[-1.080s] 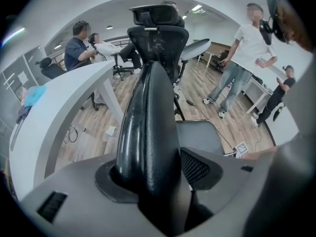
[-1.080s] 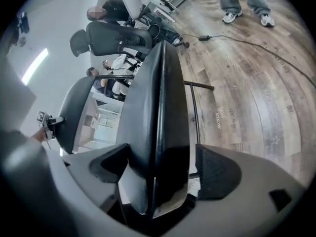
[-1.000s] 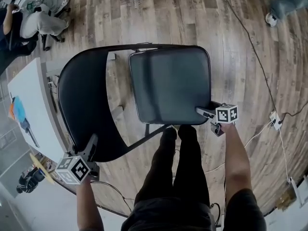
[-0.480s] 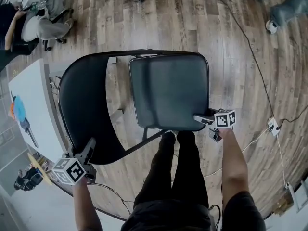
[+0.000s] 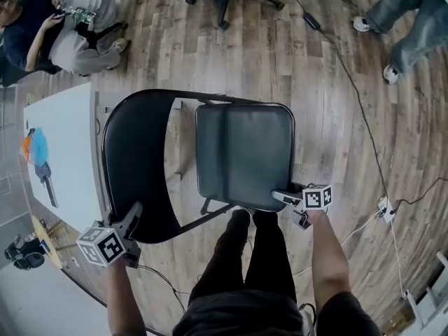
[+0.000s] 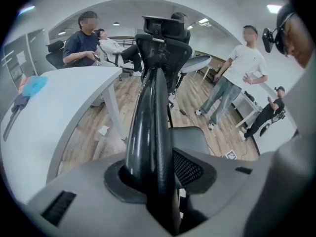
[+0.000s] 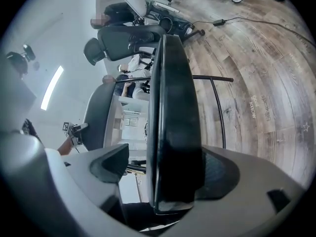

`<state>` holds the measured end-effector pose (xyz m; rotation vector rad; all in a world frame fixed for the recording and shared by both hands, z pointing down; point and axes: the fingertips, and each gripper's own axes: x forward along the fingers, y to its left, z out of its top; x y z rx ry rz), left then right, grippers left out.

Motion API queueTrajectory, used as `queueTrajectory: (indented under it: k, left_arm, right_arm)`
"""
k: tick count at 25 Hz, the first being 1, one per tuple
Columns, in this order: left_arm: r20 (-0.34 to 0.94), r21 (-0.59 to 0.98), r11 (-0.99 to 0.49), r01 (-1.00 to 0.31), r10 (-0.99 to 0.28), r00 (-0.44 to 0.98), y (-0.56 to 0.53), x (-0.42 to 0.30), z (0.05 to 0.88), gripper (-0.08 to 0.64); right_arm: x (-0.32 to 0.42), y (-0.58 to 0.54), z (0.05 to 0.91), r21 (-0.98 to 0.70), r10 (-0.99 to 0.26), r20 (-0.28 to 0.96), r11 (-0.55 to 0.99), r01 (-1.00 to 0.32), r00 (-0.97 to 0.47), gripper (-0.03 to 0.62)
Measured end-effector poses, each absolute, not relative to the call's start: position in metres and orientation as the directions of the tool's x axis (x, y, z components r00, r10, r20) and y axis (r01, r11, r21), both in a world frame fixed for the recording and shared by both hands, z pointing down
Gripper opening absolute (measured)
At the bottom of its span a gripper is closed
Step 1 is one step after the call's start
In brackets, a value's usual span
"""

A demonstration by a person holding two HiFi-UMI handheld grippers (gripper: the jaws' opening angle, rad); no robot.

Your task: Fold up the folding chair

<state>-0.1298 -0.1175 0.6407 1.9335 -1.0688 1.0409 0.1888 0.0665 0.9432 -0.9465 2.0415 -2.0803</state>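
Left gripper [image 5: 131,214] closing on backrest [image 5: 133,152]; right gripper [image 5: 281,197] loosely straddles seat [image 5: 241,152]

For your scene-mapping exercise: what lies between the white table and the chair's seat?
The backrest, then a strip of floor, seen in the head view between the table and seat.

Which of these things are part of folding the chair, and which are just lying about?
In the job: black metal folding chair; left claw, jaws just closing on its backrest; right claw, astride its seat.
Lying about: white table; black floor cable; black office chair.
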Motion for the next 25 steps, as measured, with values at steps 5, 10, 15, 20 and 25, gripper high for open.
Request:
queueTrajectory:
  k: [5,10,15,20,25]
  left_arm:
    - [0.841,0.266,-0.406,-0.874,-0.346,0.417,-0.120,-0.132,0.614,0.135]
    - [0.793,0.353,-0.415,-0.839,-0.343,0.504,-0.123,-0.141,0.584,0.120]
    - [0.777,0.346,-0.451,-0.823,-0.354,0.521,-0.124,-0.158,0.556,0.099]
    - [0.744,0.359,-0.476,-0.803,-0.374,0.554,-0.134,-0.188,0.534,0.100]
    - [0.644,0.463,-0.503,-0.730,-0.374,0.667,-0.126,-0.184,0.498,0.160]
  right_arm:
    - [0.173,0.049,0.899,-0.933,-0.453,0.351,-0.090,-0.350,-0.819,0.402]
    - [0.138,0.037,0.853,-0.935,-0.426,0.345,-0.080,-0.345,-0.836,0.402]
    - [0.093,0.026,0.802,-0.936,-0.433,0.339,-0.066,-0.345,-0.835,0.402]
    - [0.038,0.008,0.757,-0.935,-0.421,0.323,-0.002,-0.355,-0.848,0.402]
    - [-0.020,-0.008,0.704,-0.936,-0.414,0.276,0.090,-0.341,-0.867,0.400]
